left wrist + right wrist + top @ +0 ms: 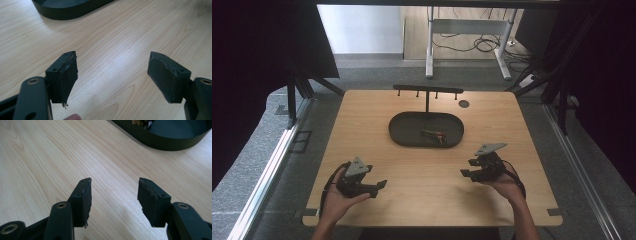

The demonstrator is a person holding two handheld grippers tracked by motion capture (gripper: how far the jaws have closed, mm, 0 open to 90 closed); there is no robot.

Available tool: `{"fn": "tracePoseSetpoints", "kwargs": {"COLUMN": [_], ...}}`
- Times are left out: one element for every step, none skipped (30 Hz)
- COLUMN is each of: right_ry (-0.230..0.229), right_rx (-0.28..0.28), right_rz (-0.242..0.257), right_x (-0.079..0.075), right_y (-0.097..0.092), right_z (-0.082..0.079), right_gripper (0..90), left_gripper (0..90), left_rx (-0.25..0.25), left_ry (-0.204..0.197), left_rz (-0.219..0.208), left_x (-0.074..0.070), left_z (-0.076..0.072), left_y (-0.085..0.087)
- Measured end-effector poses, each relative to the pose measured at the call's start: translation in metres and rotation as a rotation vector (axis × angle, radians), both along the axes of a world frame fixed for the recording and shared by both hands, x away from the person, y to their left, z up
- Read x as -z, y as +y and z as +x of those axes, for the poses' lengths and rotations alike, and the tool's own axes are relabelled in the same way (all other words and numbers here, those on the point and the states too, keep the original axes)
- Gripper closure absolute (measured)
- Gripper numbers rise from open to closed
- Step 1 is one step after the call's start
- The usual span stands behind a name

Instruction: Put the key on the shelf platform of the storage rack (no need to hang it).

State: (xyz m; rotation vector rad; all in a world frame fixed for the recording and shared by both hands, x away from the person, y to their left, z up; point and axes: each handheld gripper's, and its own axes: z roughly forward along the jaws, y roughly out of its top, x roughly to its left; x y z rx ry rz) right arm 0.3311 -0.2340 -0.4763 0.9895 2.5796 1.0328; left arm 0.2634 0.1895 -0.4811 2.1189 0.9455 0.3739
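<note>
Pale wood-grain tabletop (422,190) on grey carpet, dark curtains at both sides, a white desk frame and loose cables on the floor beyond. Nearest, at the bottom edge of the high view, two forearms, each hand around a hand-held gripper. Left hand-held gripper (379,187) low over the front left of the tabletop, grey three-cornered plate on top, cable looping back toward the wrist; in the left gripper view, left hand-held gripper (112,75) with both black jaws spread wide, nothing but bare wood between them, worn pad edges, a few dark crumbs at the tip of one pad. Right hand-held gripper (468,168) over the front right, aimed leftward and toward the tray; in the right gripper view, right hand-held gripper (113,198) with jaws apart, somewhat narrower than the left pair, empty, bare grain between the pads. Farther back, around the middle of the tabletop, a dark oval tray (402,131) with a low upright rim, well apart from both grippers; its rim also in the upper corners of the gripper views, tray (65,13) and tray (172,141). Inside the tray, right of centre, a small bundle (435,134): thin, elongated, greenish-yellow with a red spot at one end, too small to identify further. Behind the tray, a black T-shaped rack (427,90) with short pegs under its crossbar, and a small dark round disc (464,104) near the far right edge.
</note>
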Motion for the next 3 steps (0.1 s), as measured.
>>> {"fn": "tracePoseSetpoints", "kwargs": {"right_ry": [-0.002,-0.004,-0.007], "right_rx": [0.000,0.001,0.003], "right_rz": [0.001,0.001,-0.001], "right_x": [-0.0003,-0.0003,0.0002], "right_y": [0.0003,0.0004,0.0003], "right_z": [-0.0001,0.0000,0.0004], "right_gripper": [44.3,43.2,42.4], "left_gripper": [24.6,24.6,24.5], "left_rx": [-0.001,-0.002,-0.002], "left_ry": [0.001,0.000,0.000], "left_rz": [0.000,0.000,0.000], "left_x": [0.0001,0.0000,-0.0002], "left_z": [0.0002,0.0003,0.0003], "left_y": [0.0001,0.0002,0.0004]}}
